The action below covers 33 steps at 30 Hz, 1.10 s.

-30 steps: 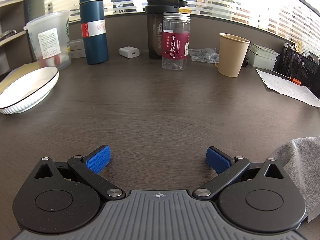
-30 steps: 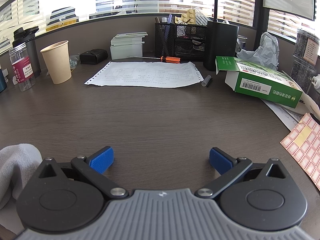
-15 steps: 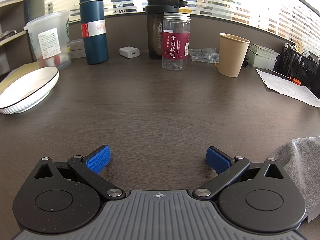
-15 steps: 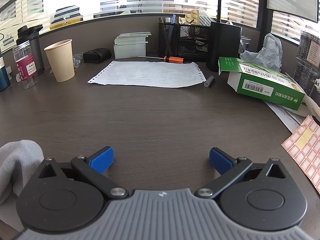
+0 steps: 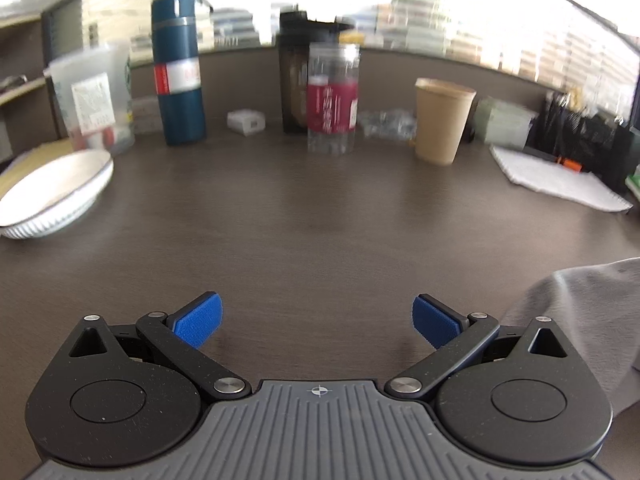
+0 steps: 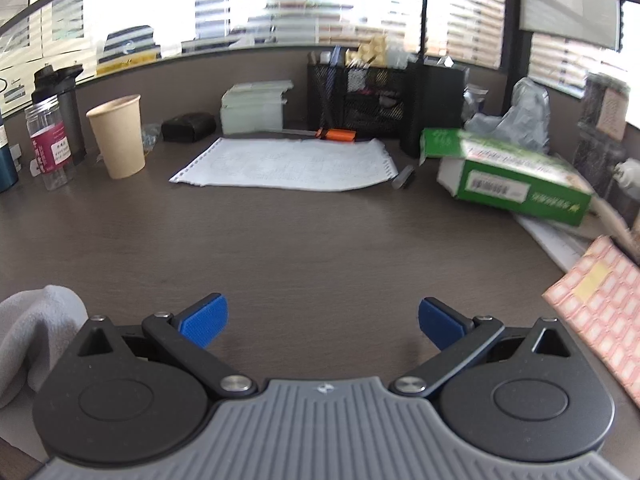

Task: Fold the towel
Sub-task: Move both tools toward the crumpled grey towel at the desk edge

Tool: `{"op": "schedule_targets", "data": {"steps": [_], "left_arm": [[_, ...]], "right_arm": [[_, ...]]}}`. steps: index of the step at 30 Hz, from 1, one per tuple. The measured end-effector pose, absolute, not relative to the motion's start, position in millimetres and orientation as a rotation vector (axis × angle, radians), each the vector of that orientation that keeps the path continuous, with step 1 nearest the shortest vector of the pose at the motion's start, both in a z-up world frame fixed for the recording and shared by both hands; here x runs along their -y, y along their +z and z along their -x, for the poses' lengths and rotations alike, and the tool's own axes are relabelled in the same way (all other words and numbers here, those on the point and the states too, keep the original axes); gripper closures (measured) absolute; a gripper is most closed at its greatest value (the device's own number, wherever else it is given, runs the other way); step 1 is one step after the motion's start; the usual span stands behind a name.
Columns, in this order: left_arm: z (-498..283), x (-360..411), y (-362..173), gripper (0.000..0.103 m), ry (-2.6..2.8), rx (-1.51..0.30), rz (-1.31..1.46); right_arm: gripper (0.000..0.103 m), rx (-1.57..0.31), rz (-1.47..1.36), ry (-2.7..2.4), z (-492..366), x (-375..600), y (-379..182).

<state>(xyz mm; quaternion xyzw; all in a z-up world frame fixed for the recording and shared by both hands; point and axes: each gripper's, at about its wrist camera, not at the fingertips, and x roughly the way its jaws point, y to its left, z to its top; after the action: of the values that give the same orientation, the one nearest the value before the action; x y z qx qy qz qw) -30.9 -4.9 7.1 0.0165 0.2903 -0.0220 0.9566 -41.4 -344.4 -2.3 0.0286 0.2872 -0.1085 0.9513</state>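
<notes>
Towel (image 5: pixel 580 312) — labels blurred, unreadable

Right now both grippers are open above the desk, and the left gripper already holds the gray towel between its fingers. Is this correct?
Not quite. Both grippers are open, but the left gripper holds nothing: the left wrist view shows only bare desk between its fingers. The gray towel lies apart, to its right.

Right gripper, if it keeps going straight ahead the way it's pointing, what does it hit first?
Probably the printed sheet: the right gripper faces bare desk until there, though depth is hard to judge.
</notes>
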Motion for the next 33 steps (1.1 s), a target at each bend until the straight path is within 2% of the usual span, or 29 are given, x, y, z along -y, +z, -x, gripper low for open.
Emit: {"op": "schedule_targets", "data": {"steps": [11, 20, 27, 28, 30, 33], "left_arm": [[70, 16, 26, 0.000, -0.067, -0.476, -0.058], [94, -4, 36, 0.004, -0.023, -0.451, 0.008], [108, -22, 41, 0.010, 0.006, -0.430, 0.023], [110, -25, 42, 0.012, 0.014, -0.424, 0.026], [111, -30, 42, 0.024, 0.027, -0.420, 0.041], [111, -37, 39, 0.026, 0.027, -0.429, 0.065]], "right_arm": [[0.000, -0.489, -0.051, -0.173, 71, 330, 23], [0.000, -0.434, -0.014, 0.112, 108, 263, 37], [0.024, -0.445, 0.116, 0.313, 117, 190, 30], [0.028, -0.456, 0.125, 0.332, 117, 183, 27], [0.033, -0.479, 0.137, 0.358, 114, 173, 22], [0.039, -0.515, 0.165, 0.386, 111, 158, 14]]}}
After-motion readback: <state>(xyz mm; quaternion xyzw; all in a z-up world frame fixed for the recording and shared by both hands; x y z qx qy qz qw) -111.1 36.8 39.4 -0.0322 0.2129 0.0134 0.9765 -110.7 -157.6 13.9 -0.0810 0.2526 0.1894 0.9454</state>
